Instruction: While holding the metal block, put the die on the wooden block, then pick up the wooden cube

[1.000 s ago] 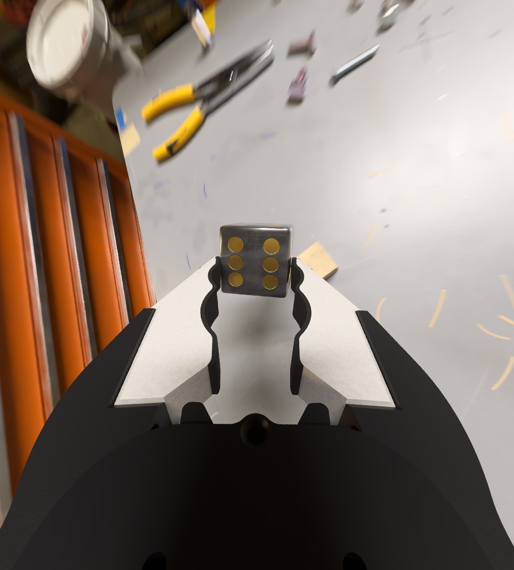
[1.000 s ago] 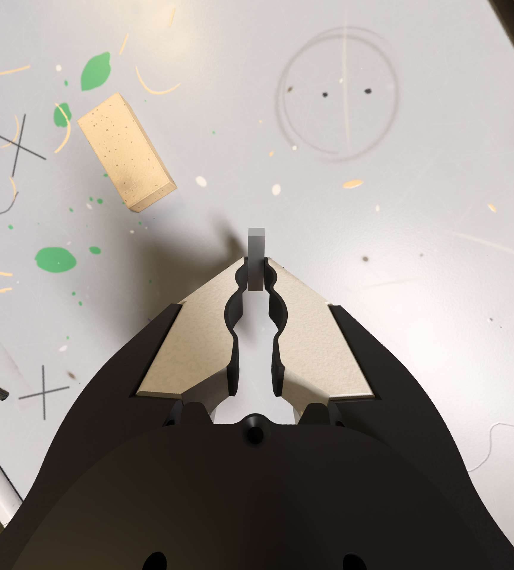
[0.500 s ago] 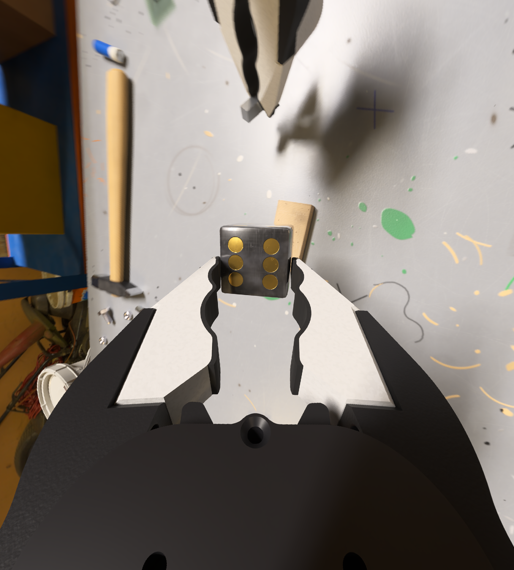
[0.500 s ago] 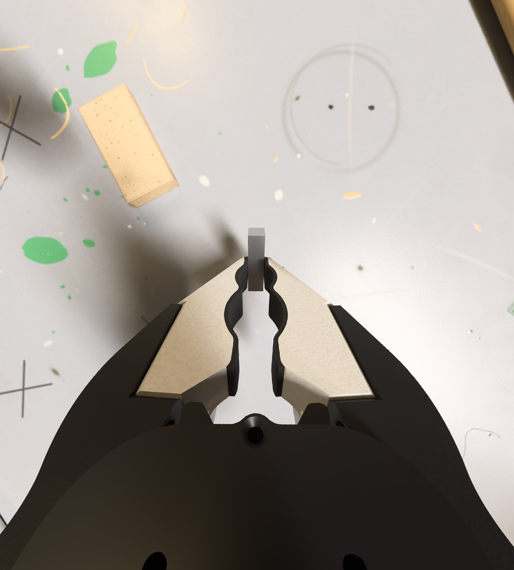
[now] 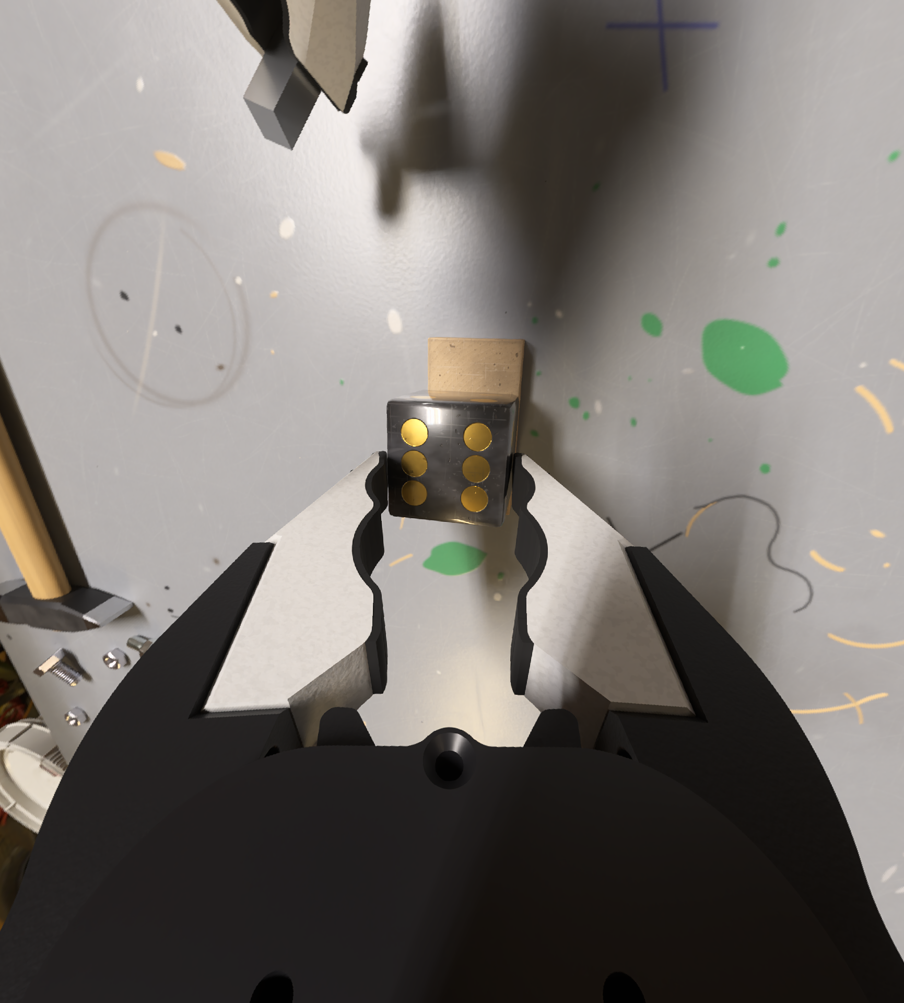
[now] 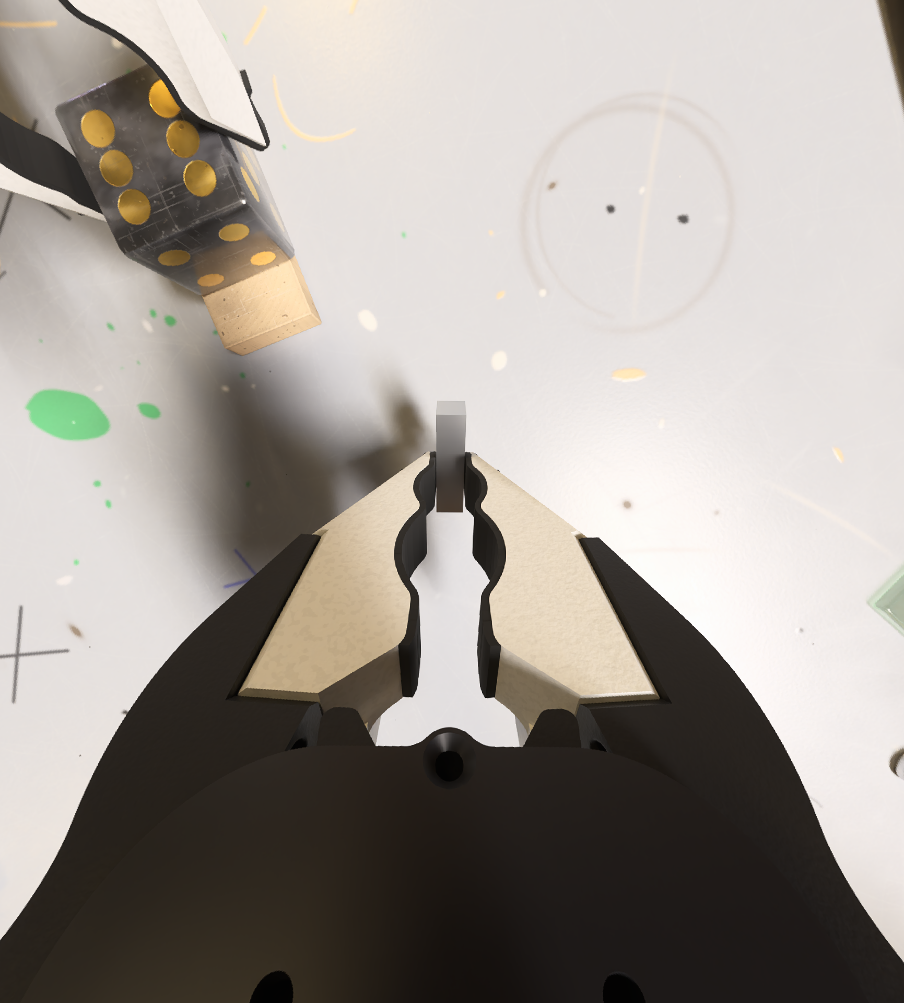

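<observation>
In the left wrist view the left hand-held gripper pinches the black die above the wooden block's near end, so lower it squarely before letting go, while in the right wrist view the right hand-held gripper grips the metal block off the counter, well right.

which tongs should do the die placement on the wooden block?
Left. The left tongs already grip the die right over the wooden block. The right tongs are shut on the metal block, off to the side.
</observation>
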`<state>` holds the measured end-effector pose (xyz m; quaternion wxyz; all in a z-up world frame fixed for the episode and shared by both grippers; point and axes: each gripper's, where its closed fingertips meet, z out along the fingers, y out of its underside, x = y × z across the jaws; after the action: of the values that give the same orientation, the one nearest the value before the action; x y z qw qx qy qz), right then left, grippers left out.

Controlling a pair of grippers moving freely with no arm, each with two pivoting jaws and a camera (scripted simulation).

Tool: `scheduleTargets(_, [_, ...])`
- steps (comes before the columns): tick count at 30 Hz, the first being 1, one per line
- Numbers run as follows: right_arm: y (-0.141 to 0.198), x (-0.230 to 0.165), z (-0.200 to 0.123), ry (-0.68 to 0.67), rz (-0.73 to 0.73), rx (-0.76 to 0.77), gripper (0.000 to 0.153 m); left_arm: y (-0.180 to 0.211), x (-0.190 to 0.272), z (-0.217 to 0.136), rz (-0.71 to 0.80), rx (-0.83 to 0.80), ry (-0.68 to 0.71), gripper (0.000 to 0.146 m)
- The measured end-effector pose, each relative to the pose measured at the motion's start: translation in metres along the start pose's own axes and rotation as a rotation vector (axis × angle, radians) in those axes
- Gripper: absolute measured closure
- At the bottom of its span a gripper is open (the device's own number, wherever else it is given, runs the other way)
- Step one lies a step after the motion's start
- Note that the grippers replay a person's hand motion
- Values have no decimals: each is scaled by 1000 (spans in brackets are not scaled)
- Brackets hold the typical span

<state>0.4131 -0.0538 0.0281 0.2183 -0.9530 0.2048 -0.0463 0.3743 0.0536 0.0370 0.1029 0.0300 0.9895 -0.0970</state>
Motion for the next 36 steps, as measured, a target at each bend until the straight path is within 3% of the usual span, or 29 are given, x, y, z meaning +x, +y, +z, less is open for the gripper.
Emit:
scheduleTargets(2, [0, 0, 0, -1, 0, 3, 144, -1, 1, 0, 1, 11, 17, 100])
scheduleTargets(5, [1, 0, 0, 3, 1, 4, 144, -2, 3, 1, -11, 7, 29, 62])
scheduleTargets(8, [1, 0, -1, 7, 0, 4, 144, 0, 3, -5, -15, -4, -13, 50])
scheduleTargets(11, [2, 1, -1, 8, 3, 4, 144, -2, 5, -39, -33, 73, -91, 53])
scheduleTargets(14, [3, 1, -1, 5, -1, -1, 144, 21, 3, -90, -94, 130, -204, 60])
scheduleTargets(18, [2, 1, -1, 6, -7, -6, 144, 106, -6, -150, -308, 69, -355, 67])
scheduleTargets(21, [2, 1, -1, 8, -6, -9, 144, 173, -6, -172, -452, 18, -428, 68])
scheduleTargets(24, [2, 1, -1, 6, -2, -11, 144, 219, 5, -159, -548, -29, -389, 70])
scheduleTargets(28, [1, 1, 0, 8, 0, -14, 144, 254, 19, -108, -592, -116, -262, 75])
scheduleTargets(31, [1, 1, 0, 5, 1, -12, 144, 274, 21, -79, -506, -217, -221, 77])
scheduleTargets(36, [1, 1, 0, 0, 1, -7, 144, 278, 18, -59, -344, -223, -105, 80])
